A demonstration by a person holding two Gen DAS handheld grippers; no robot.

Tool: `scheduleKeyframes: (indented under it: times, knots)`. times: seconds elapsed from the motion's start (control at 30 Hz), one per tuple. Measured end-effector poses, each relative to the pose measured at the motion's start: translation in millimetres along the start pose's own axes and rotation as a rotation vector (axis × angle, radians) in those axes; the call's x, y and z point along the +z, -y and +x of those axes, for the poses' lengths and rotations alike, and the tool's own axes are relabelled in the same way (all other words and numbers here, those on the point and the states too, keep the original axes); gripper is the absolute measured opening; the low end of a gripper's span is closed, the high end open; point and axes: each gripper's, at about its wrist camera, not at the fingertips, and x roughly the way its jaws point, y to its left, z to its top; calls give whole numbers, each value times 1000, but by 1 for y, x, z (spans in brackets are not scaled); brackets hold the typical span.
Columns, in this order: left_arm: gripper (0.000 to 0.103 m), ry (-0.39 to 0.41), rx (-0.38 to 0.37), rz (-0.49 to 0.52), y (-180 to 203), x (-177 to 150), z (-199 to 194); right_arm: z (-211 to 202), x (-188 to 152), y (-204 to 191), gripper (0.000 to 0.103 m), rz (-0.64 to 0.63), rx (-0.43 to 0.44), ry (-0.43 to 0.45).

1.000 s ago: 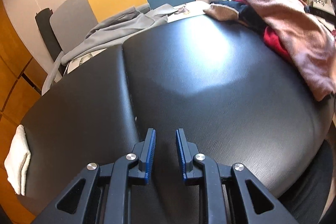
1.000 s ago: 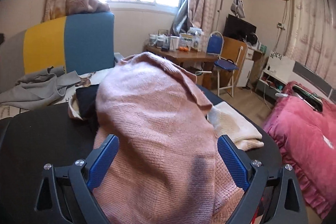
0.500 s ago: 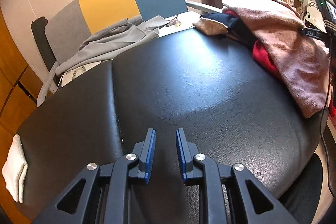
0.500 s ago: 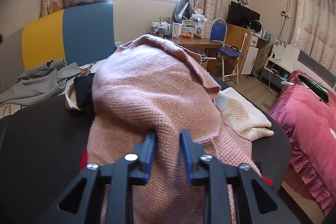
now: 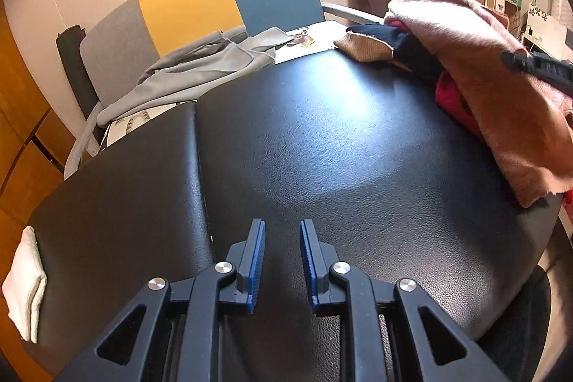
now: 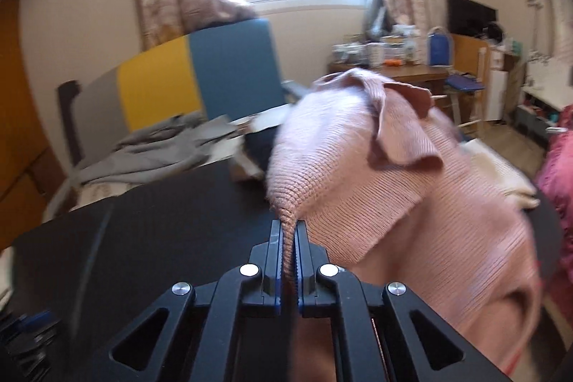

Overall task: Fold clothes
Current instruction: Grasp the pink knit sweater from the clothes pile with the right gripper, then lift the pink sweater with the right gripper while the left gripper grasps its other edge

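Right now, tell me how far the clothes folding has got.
Early on. Done: only a cream cloth lies folded at the table's left edge. In hand: the right gripper is shut on a pinch of the pink sweater, pulling it off the heap. The left gripper is empty, jaws apart over bare table. Left: the sweater, the dark clothes and the grey garment.

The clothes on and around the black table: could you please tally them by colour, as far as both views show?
Pink: 1, the knit sweater, pinched by the right hand-held gripper
Red: 1
Navy: 1
Tan: 1
Cream: 1
Grey: 1, on the sofa
White: 1 folded cloth at the table's edge
Total: 7
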Motion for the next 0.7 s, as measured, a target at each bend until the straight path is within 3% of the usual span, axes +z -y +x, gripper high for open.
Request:
scheduleKeyframes:
  times: [0.3, 0.4, 0.5, 0.53, 0.57, 0.6, 0.63, 0.7]
  knots:
    - [19, -17, -11, 21, 6, 12, 10, 3, -86, -67, 0, -35, 259, -171]
    - [20, -44, -49, 36, 12, 19, 19, -2, -108, -80, 1, -56, 269, -153]
    - [20, -55, -134, 49, 27, 39, 27, -16, -104, -71, 4, -31, 208, -89]
    - [20, -58, -163, 53, 32, 46, 30, -21, -102, -68, 17, -23, 187, -68]
    - [20, -61, -193, 57, 37, 53, 33, -26, -101, -65, 38, -15, 167, -46]
    - [20, -58, -227, 64, 45, 61, 35, -30, -96, -58, 49, -6, 130, -24]
    - [21, -52, -263, 73, 53, 69, 36, -33, -89, -47, 58, 8, 82, -1]
    - [26, -26, -335, 113, 80, 91, 38, -46, -79, -20, 58, 45, 6, 40]
